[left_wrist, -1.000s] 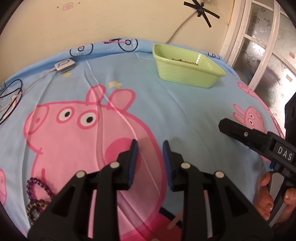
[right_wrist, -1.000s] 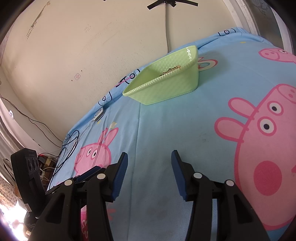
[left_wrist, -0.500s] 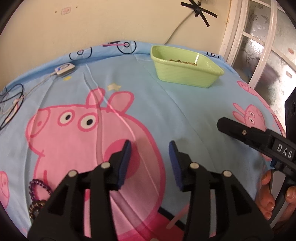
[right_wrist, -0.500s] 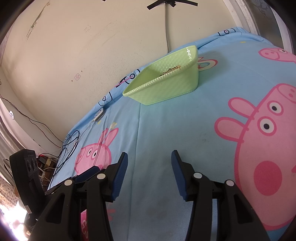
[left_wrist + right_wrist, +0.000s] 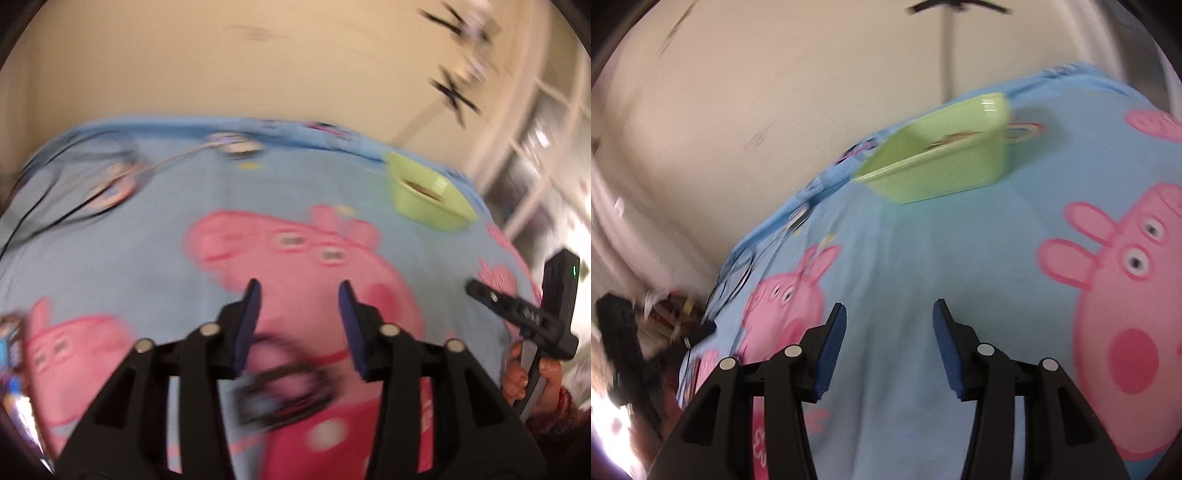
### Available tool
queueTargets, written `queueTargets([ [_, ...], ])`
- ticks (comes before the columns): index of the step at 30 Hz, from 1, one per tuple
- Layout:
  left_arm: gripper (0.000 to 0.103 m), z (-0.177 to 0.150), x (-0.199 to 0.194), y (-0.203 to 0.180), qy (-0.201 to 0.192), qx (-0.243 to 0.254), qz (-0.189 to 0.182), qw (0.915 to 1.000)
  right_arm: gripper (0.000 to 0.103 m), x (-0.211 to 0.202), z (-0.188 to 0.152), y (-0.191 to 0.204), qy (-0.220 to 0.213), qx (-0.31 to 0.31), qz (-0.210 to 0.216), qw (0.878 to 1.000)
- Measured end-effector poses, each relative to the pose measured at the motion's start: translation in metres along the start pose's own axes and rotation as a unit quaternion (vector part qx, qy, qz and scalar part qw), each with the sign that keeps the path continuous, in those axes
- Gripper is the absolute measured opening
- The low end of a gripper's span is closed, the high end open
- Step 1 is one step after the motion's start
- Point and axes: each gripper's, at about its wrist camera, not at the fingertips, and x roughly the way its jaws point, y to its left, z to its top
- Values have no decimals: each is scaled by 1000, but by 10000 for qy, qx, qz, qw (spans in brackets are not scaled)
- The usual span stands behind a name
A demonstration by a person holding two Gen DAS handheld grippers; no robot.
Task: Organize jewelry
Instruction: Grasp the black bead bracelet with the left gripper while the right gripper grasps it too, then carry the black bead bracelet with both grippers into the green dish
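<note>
- Two grippers, both empty: the left gripper (image 5: 299, 291) now gapes wider than a second ago, and the right gripper (image 5: 889, 314) stays wide.
- The left view has swung and blurred, so that gripper is travelling fast.
- Dark beads (image 5: 280, 391) lie blurred on the bed sheet (image 5: 110, 258) just below its fingertips, probably the next pick.
- The green tray (image 5: 942, 166), near the bed's far edge, holds some jewelry.
</note>
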Motion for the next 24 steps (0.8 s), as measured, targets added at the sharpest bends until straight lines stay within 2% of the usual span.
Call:
queueTargets([
  [1, 27, -3, -6, 10, 15, -66, 81, 9999, 23, 3, 0, 12, 108, -187, 169, 9996],
  [2, 20, -7, -11, 21, 50, -118, 149, 9998, 22, 8, -1, 30, 251, -500, 372, 9977],
  [3, 17, -12, -15, 27, 101, -134, 120, 9998, 21, 16, -2, 56, 432, -1001, 565, 9924],
  [6, 15, -28, -18, 17, 219, 79, -129, 9996, 13, 36, -10, 111, 808, -2055, 772, 9723],
  [8, 16, -38, -14, 6, 302, 308, -45, 9991, 2, 57, -14, 143, 1096, -2549, 857, 9569],
  [11, 16, -48, 0, -2, 493, 444, 155, 9977, 0, 83, -17, 167, 1326, -2891, 837, 9444],
  [14, 16, -53, 8, 9, 641, 245, 140, 9975, 0, 102, -20, 178, 1577, -2976, 866, 9376],
  [17, 16, -58, 7, 9, 678, 272, 123, 9973, 0, 121, -22, 184, 1784, -3060, 809, 9317],
  [21, 16, -63, 5, 9, 662, 252, 93, 9974, 0, 135, -30, 185, 1861, -3395, 537, 9204],
  [24, 8, -63, 6, 9, 609, 229, 188, 9977, 0, 135, -31, 185, 1819, -3471, 509, 9186],
])
